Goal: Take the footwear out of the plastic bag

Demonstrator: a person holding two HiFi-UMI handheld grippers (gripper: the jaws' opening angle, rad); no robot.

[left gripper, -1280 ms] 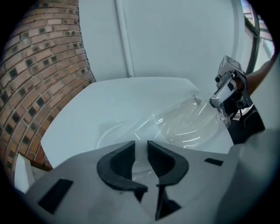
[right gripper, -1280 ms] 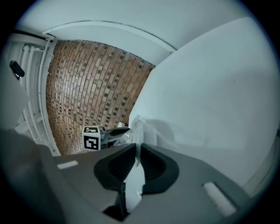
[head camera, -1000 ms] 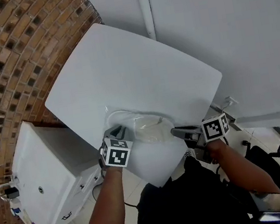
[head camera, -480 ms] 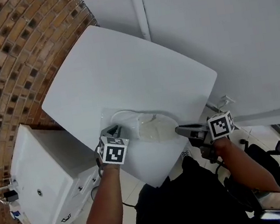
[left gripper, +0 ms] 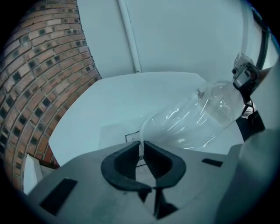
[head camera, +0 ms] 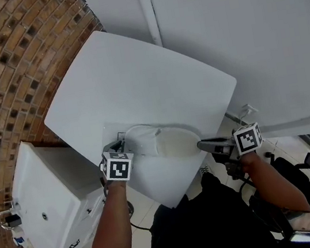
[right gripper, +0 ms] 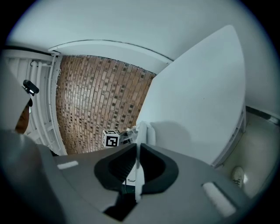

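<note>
White tabletop (head camera: 136, 77) fills our view. At its six-o'clock edge our left gripper (left gripper: 142, 151) has just been closing its fingers, which now pinch the plastic bag (left gripper: 192, 122) at its nine-o'clock end. Our right gripper (right gripper: 137, 153), clenched on the three-o'clock end, has drawn away, pulling the film taut. The footwear (head camera: 146, 141) still looks bagged between them, so extraction comes next, we judge.

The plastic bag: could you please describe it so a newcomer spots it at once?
On the white table beside the brick wall, near its front edge, the plastic bag stretches between the left tool, whose jaws have just been closing on it, and the right tool. It is clear and crinkled, with pale footwear inside.
</note>
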